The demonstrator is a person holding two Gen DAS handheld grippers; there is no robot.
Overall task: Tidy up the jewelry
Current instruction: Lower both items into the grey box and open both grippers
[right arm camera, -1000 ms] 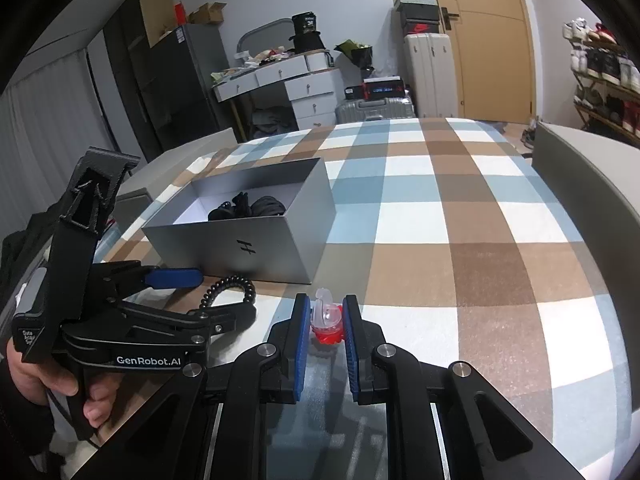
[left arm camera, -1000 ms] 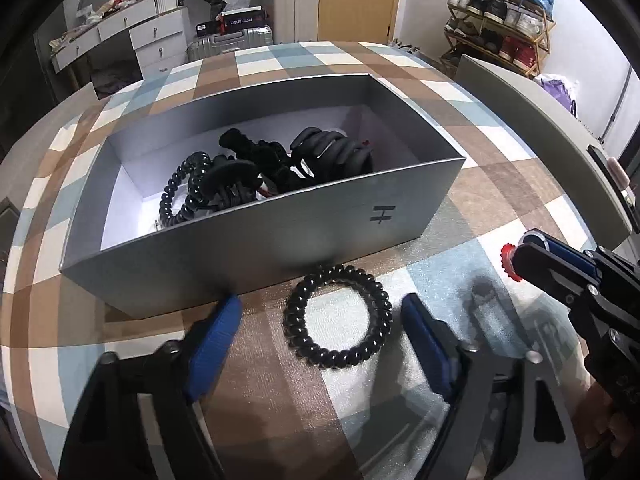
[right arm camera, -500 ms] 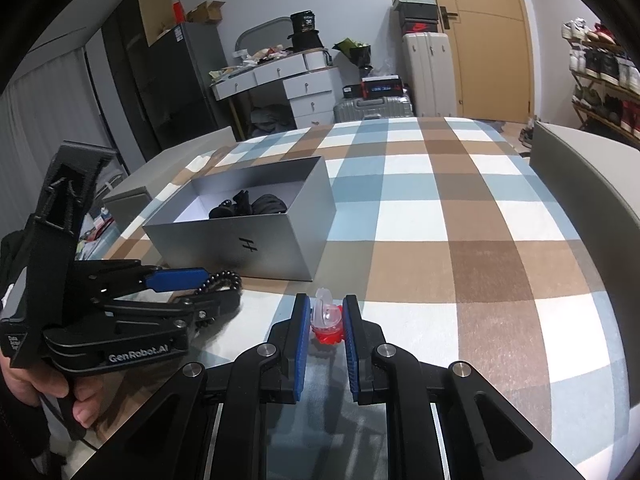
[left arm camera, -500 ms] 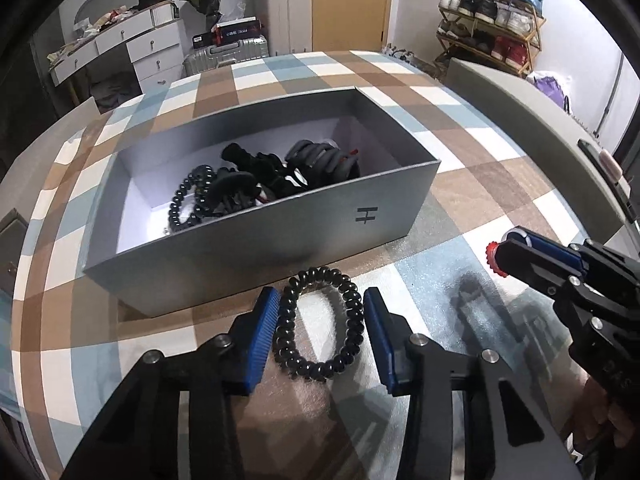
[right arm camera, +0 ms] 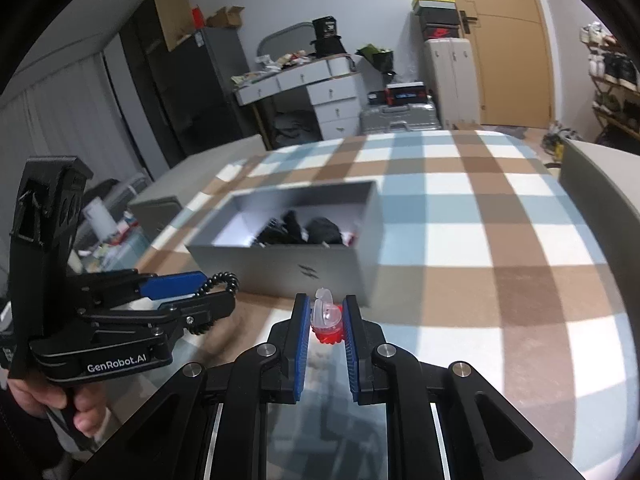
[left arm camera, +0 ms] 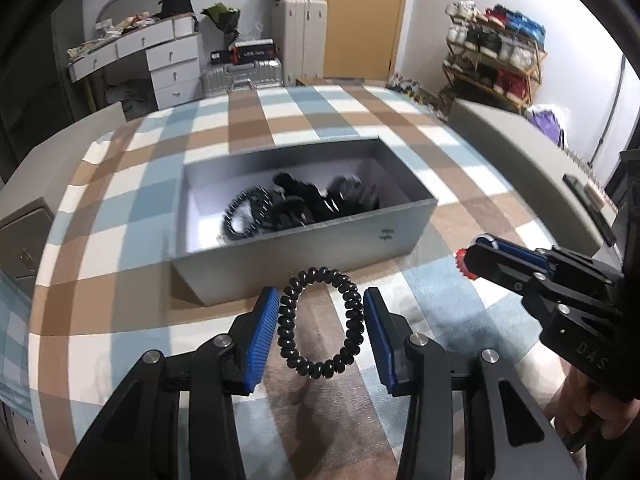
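Both tongs are clenched, the left tongs (left arm camera: 320,326) on a black coil hair tie (left arm camera: 320,324) at lower centre, the right tongs (right arm camera: 326,320) on a red clip (right arm camera: 327,326); next, carry each over the grey box (left arm camera: 320,240).

White lettering on the side of the left gripper (right arm camera: 208,300) reads "GenRobot.AI" — clear in the right wrist view. On the body of the right gripper (left arm camera: 476,256), in the left wrist view, the letters "DAS" show, cut off past that. The grey box (right arm camera: 280,268) bears a small dark mark on its front wall — too blurred to read in either view.
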